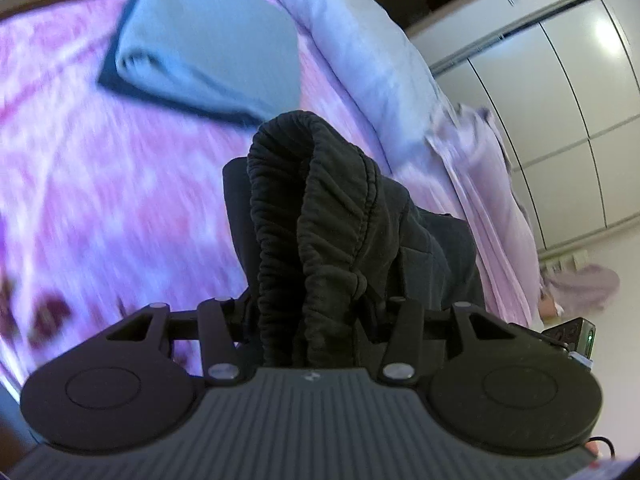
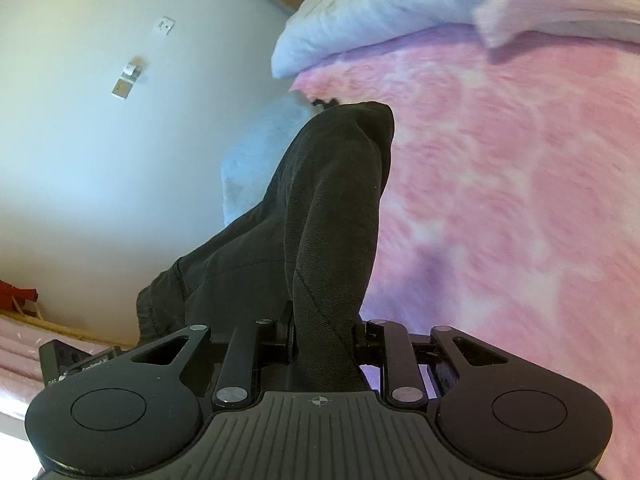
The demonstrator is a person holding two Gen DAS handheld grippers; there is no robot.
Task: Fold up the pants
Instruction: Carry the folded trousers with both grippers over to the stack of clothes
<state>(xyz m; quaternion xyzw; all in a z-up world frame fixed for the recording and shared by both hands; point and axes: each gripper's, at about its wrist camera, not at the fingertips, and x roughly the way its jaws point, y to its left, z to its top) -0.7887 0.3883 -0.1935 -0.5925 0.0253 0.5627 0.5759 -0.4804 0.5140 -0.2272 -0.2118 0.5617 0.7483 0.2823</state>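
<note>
The black pants [image 1: 320, 208] hang lifted above a pink patterned bedspread [image 1: 100, 200]. In the left wrist view my left gripper [image 1: 316, 312] is shut on the bunched elastic waistband, which bulges up between the jaws and hides the fingertips. In the right wrist view my right gripper [image 2: 324, 332] is shut on a thick fold of the same black pants [image 2: 332, 216], the cloth rising from the jaws and draping down to the left. Both views are blurred by motion.
A folded light-blue garment on a dark one [image 1: 208, 48] lies on the bedspread beyond the pants. Pale pillows [image 1: 360, 48] and a lilac quilt [image 1: 492, 200] line the bed's edge. Wardrobe doors [image 1: 580, 100] stand at right. A white wall [image 2: 100, 140] is left of the bed.
</note>
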